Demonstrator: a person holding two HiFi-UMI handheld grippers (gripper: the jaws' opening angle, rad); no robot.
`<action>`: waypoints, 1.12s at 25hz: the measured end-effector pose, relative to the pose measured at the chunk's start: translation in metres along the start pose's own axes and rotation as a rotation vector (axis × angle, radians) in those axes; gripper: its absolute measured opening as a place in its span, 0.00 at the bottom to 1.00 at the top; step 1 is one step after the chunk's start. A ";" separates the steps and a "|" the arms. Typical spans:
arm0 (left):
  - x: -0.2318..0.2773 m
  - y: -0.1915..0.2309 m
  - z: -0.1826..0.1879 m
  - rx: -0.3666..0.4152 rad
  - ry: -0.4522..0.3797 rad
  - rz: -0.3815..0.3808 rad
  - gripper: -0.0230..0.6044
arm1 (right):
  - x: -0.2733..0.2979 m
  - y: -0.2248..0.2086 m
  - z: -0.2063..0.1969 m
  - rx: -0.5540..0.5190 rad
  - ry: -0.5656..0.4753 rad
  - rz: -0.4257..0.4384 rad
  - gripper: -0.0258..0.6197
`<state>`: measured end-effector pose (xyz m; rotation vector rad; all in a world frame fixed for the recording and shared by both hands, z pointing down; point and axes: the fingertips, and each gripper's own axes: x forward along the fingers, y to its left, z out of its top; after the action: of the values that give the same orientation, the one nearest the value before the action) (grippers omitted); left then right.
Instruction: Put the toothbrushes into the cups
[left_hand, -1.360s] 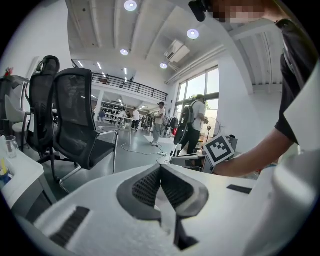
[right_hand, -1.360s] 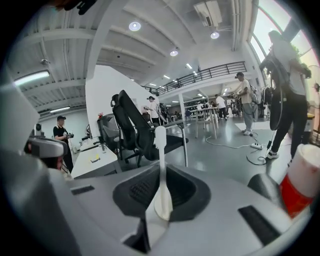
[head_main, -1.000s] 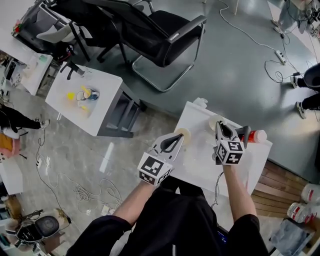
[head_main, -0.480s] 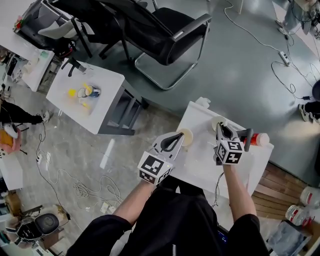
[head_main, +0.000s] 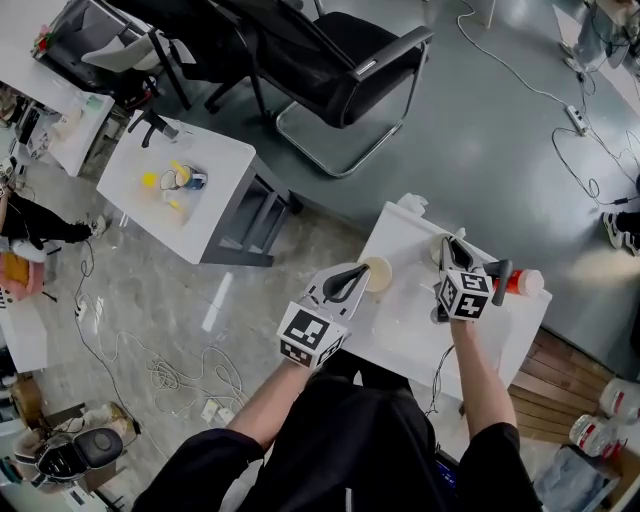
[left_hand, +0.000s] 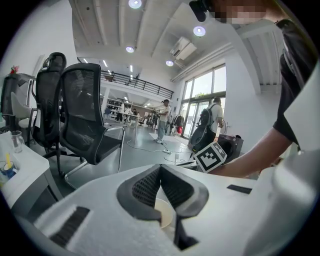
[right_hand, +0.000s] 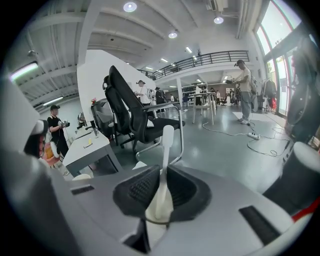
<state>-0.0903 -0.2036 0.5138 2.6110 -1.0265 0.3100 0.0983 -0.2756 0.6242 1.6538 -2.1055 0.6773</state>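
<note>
Two pale cups stand on the small white surface (head_main: 405, 310). The left cup (head_main: 378, 273) sits near the surface's left edge and shows only its pale inside. The right cup (head_main: 441, 246) stands further back, mostly covered by the right tongs (right_hand: 161, 175). In the right gripper view its rim shows just below the pads, with the lower end of a white toothbrush (right_hand: 166, 145) inside the rim's outline. We cannot tell how deep that end reaches.

The right tongs are narrowed onto the toothbrush's handle, one dark ribbed pad pressing on each side. The brush stands nearly upright, its head rising clear above the tips. The left tongs (left_hand: 160, 170) are closed, pads meeting at the tips with nothing between them. They hover over the left cup, whose rim shows directly beneath them.

So the toothbrush is in the right tongs, above and partly in the right cup, well apart from the left tongs. A red bottle (head_main: 512, 283) with a white end lies near the surface's right edge, just beside the right tongs.
</note>
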 end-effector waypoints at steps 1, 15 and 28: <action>-0.001 0.001 -0.001 0.000 0.001 0.002 0.04 | 0.001 -0.001 0.000 -0.002 0.001 -0.006 0.11; -0.008 -0.002 0.001 0.006 -0.001 0.006 0.04 | -0.006 0.003 0.003 -0.015 -0.027 -0.007 0.18; 0.001 -0.029 0.012 0.041 -0.021 -0.048 0.04 | -0.074 0.045 0.035 -0.103 -0.174 0.114 0.05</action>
<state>-0.0683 -0.1891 0.4965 2.6761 -0.9726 0.2957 0.0725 -0.2292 0.5475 1.5980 -2.3289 0.4640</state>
